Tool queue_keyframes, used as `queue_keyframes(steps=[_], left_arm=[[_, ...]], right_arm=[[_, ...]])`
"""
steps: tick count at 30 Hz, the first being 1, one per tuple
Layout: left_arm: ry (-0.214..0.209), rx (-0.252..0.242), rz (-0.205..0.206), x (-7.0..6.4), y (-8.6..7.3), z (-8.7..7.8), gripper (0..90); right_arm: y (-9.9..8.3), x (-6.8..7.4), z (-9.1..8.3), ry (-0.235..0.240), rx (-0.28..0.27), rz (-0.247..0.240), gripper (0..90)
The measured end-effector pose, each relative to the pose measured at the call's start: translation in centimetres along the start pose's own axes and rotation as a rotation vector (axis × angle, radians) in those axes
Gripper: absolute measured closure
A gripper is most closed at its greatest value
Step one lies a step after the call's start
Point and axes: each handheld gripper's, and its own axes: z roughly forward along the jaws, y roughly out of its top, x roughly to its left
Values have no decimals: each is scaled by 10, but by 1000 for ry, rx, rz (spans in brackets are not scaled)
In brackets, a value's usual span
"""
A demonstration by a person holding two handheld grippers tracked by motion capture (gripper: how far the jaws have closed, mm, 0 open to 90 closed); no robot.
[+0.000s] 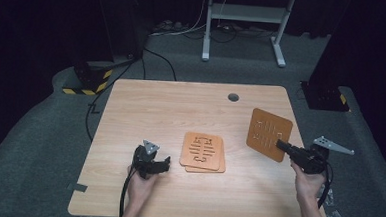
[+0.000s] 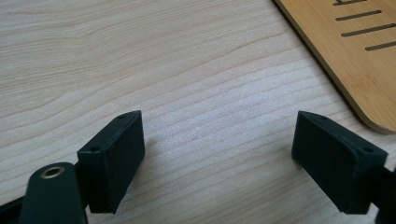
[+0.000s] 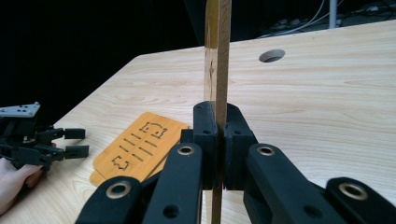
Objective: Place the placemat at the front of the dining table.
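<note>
At the lower right of the high view, the right gripper (image 1: pixel 282 145) held a thin wooden board (image 1: pixel 268 134) up off the desk (image 1: pixel 171 107). Its jaws were squeezed tight on the board's edge, and in the right gripper view the board (image 3: pixel 217 56) stood straight up between them. Near the middle of the desk lay two more wooden boards (image 1: pixel 203 152), stacked flat, one on top of the other, with slots cut in the top one. At the lower left, the left gripper (image 1: pixel 165 164) sat just beside that stack, held in the person's hand (image 1: pixel 141 186). Its jaws were wide open with nothing in them, over bare desk. Up at the far edge of the desk was a small round hole (image 1: pixel 233 97).
</note>
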Motion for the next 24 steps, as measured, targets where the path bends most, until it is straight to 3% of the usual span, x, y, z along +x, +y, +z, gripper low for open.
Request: queue_keyframes(steps=[24], left_arm=[[0,0,0,0,0,0,172]], right_arm=[[-3,-18,-12,-44,11,30,869]])
